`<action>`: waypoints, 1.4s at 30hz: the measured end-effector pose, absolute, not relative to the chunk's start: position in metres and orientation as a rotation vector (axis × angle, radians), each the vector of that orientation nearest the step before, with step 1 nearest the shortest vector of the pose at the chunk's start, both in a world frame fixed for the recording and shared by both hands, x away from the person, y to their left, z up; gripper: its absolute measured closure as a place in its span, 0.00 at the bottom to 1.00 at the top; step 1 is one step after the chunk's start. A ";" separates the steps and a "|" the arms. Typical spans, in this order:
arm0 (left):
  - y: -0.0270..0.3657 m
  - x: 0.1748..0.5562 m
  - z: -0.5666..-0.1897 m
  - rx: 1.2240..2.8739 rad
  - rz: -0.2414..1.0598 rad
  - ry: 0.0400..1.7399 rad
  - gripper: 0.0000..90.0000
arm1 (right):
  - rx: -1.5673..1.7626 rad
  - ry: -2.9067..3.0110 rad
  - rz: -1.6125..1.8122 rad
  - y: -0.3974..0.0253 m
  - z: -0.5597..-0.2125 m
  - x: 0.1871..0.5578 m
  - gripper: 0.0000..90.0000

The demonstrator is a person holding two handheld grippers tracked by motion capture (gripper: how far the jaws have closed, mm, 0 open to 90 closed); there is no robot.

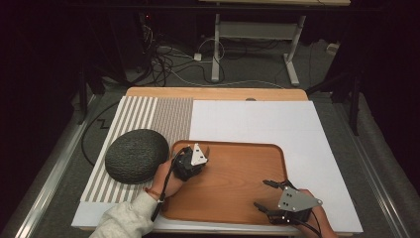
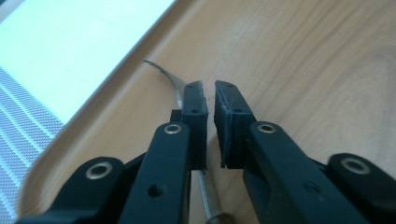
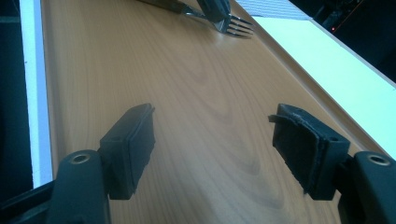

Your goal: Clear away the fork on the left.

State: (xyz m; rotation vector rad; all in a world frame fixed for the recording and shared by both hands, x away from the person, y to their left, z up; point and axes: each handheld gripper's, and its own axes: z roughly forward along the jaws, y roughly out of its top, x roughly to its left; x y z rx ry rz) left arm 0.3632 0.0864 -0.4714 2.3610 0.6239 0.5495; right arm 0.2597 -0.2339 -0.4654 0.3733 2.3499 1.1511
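Observation:
A metal fork (image 2: 164,74) lies on the wooden tray (image 1: 233,173) near its far left corner. My left gripper (image 1: 206,150) hovers low over the fork, its jaws almost together with only a thin slit between the pads (image 2: 195,105). The fork runs under the left jaw rather than through the slit; its tines show beyond the tip and its handle below. In the right gripper view the fork tines (image 3: 237,25) lie flat with the left gripper (image 3: 215,7) over the neck. My right gripper (image 1: 261,193) stands open over the tray's near right part, with bare wood between its jaws (image 3: 212,126).
A dark grey oval cushion (image 1: 136,155) rests on a striped mat (image 1: 148,114) left of the tray. A white board (image 1: 257,121) covers the table behind and to the right of the tray. Cables and desk legs stand on the floor beyond.

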 end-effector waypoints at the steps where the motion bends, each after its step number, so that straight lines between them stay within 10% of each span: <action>1: 0.087 0.364 -0.471 2.346 0.561 0.634 0.85 | 0.371 2.347 1.150 -0.234 -0.465 0.260 0.34; 22: 0.073 0.372 -0.473 2.403 0.505 0.597 0.96 | 0.368 2.360 1.145 -0.233 -0.466 0.260 0.34; 31: 0.082 0.369 -0.463 2.305 0.396 0.589 0.69 | 0.370 2.357 1.148 -0.234 -0.466 0.260 0.34; 42: 0.064 0.369 -0.471 2.408 0.376 0.540 0.66 | 0.366 2.362 1.144 -0.233 -0.466 0.260 0.34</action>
